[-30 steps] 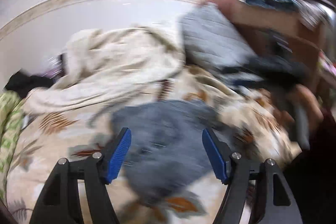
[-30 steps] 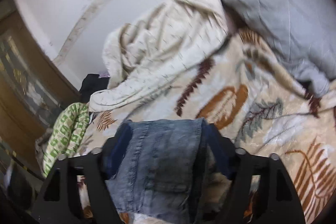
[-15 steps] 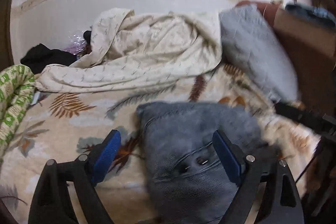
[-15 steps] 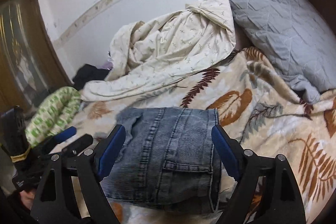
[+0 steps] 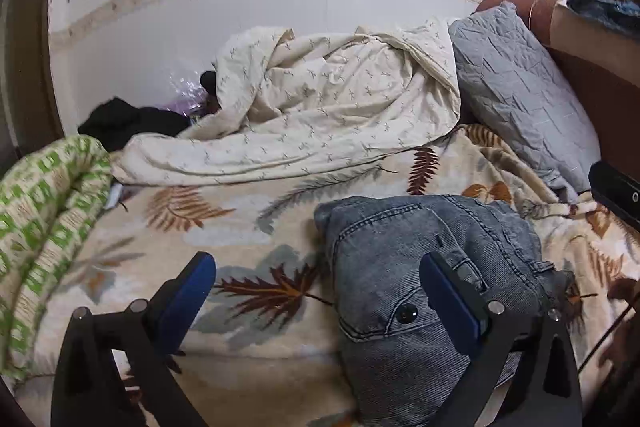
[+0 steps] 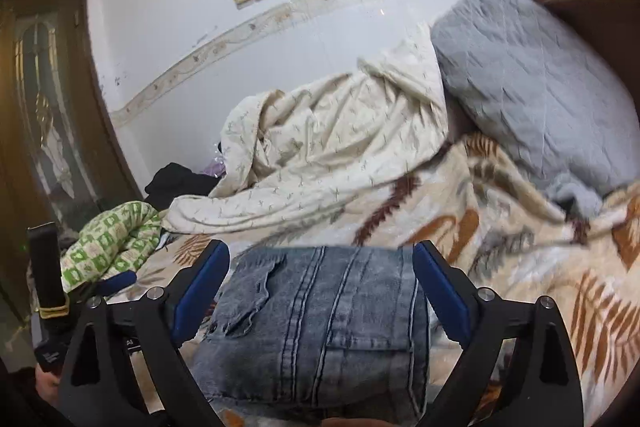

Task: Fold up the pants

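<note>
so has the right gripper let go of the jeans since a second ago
Yes. The right gripper was shut on the folded jeans then; now its jaws stand open on either side of them, and the jeans lie on the leaf-print blanket.

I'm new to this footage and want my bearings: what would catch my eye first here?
First, the folded jeans, a compact denim bundle on the leaf-print blanket near the bed's front edge. The open right tongs straddle it without gripping; the open left tongs sit over its left edge. Behind lie a crumpled cream duvet against the wall and a grey quilted pillow to its right.
</note>
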The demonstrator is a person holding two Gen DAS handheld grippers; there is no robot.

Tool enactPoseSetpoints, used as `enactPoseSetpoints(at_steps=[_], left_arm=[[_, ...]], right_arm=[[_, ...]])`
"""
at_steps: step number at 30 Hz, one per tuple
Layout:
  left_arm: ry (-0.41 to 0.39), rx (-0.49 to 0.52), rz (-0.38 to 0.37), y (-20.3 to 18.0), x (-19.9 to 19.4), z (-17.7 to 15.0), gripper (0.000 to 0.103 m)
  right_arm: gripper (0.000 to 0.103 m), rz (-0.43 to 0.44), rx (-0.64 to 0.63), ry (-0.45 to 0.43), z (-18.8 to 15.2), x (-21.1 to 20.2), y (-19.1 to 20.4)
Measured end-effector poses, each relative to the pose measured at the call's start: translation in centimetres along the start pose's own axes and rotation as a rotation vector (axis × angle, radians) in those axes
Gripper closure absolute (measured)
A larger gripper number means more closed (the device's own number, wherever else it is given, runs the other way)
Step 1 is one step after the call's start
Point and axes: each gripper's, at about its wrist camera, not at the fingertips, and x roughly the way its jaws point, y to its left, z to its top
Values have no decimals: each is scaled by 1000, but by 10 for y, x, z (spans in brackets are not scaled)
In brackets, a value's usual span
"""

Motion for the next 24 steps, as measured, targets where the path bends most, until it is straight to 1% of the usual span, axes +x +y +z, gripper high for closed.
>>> enactPoseSetpoints(at_steps=[3,4,5,8,10,12,13,15,18,19,20,22,24], left_arm=[[-1,14,14,-4,-2,1,0],[-9,12,16,-4,-4,1,0],[-11,12,9,-5,-5,1,0],[-18,28,4,-10,-7,1,0],[-15,62,7,-18,-5,-1,0],[8,92,6,-26,-1,-4,0],[17,105,7,-29,0,-6,0],[34,136,26,-35,4,-9,0],[54,159,58,-36,9,-10,0],[58,149,64,-33,10,-10,0],[65,129,59,-30,13,-9,0],[82,98,44,-23,19,-5,0],[71,77,56,-17,25,0,0]], right_arm=[[9,5,41,103,-5,10,-7],[9,22,38,142,-8,13,-8],[9,29,26,156,-10,13,-7],[9,18,-48,115,-15,3,1],[9,6,-93,116,-18,0,6],[9,-5,-97,139,-22,3,6],[9,-35,-100,174,-24,8,6],[9,-60,-97,233,-28,18,2],[9,-106,-106,224,-29,25,4],[10,-117,-117,217,-28,27,6],[14,-124,-129,195,-25,28,10],[16,-119,-139,166,-18,34,16],[20,-97,-163,155,-10,46,25]])
